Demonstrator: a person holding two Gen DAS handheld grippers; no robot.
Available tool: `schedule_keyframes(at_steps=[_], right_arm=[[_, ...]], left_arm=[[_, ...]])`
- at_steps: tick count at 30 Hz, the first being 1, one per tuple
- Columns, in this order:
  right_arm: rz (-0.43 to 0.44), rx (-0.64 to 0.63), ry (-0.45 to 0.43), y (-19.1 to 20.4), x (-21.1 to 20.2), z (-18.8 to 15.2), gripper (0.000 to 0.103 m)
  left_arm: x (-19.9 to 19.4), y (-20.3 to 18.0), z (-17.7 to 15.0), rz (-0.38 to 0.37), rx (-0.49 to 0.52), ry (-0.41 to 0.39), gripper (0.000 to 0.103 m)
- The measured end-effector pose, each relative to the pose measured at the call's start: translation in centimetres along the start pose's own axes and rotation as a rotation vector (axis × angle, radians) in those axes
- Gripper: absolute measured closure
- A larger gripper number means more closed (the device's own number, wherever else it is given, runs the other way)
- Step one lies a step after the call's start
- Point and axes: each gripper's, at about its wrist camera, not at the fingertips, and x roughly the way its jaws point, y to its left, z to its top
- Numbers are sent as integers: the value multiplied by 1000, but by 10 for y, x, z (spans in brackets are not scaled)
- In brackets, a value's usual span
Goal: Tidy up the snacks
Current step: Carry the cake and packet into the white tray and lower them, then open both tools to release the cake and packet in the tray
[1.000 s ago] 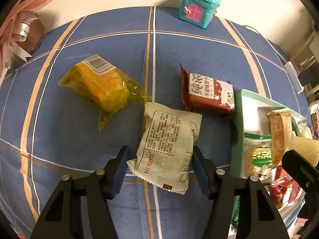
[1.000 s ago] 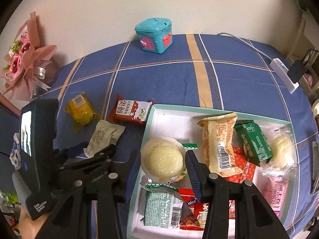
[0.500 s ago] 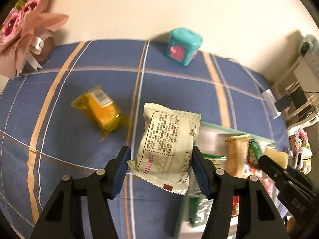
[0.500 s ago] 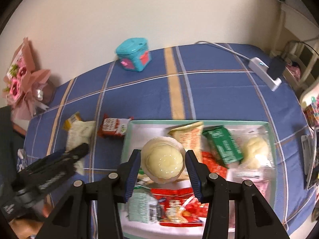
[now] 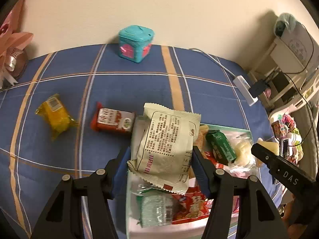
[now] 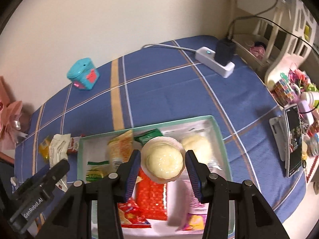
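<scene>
Tray point(image 5: 229, 128) half behind cream packet point(image 5: 169, 145)

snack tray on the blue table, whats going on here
A person with a gripper in each hand is sorting snacks into a green-rimmed tray. The left gripper holds a cream packet above the tray, and the right gripper holds a round pale cup snack over it. Several packets already lie in the tray. A yellow packet and a red-and-white packet still lie on the blue tablecloth.
</scene>
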Motion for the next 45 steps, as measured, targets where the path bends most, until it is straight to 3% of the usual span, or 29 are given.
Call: schedule_keyframes(at_steps=[10,21,33,37,45], right_arm=[[36,-22,70,4,29,-9,54],[15,-59,138,18,57,-23,54],[-19,-59,144,17,55,-23,53],[-48,-62,138,19,45,-20,43],[-43,-60,117,21,21,-12,35]], left_arm=[[34,-2,-5,8,5,46,40],[64,-10,-16,22,29,106,40],[66,-8,-15,28,8,119,35],[57,-1,-12,31,-2,119,31],[36,3,-6,37,-25,121,21]])
